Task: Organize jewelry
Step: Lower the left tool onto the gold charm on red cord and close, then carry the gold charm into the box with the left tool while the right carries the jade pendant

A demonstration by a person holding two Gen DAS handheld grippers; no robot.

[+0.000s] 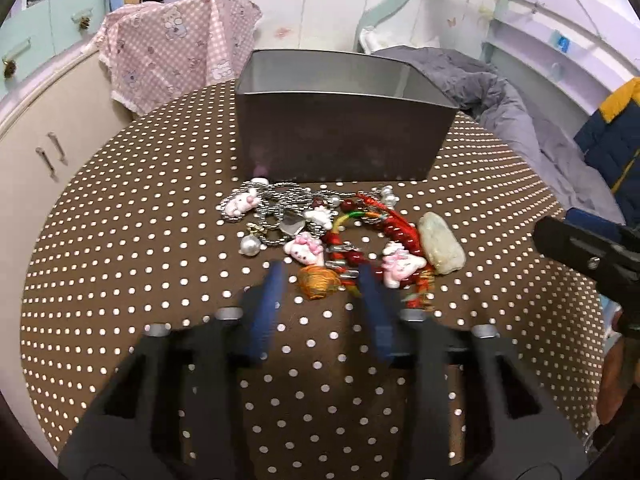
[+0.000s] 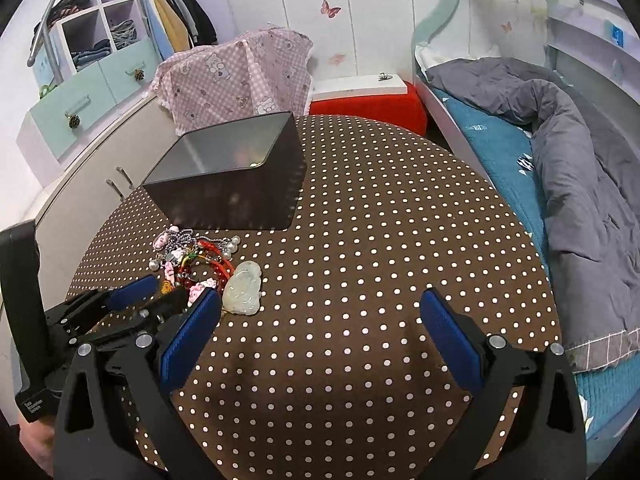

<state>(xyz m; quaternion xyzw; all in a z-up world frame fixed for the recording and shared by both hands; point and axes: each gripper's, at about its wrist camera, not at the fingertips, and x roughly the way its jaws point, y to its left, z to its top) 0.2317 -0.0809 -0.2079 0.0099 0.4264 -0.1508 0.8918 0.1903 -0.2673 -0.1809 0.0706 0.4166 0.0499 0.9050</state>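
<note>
A tangle of jewelry is heaped on the dotted tabletop, just in front of an open grey box. The left tool is held spread at the near edge of the heap, nothing gripped. The right tool is held wide apart over bare cloth, beside a pale stone pendant.

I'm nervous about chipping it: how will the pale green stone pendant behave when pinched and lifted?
The stone pendant looks smooth and glossy, so it may slip between the pads. It seems solid and probably heavy for its size. A red cord seems to run from it into the jewelry pile, so lifting may drag neighbours.
</note>
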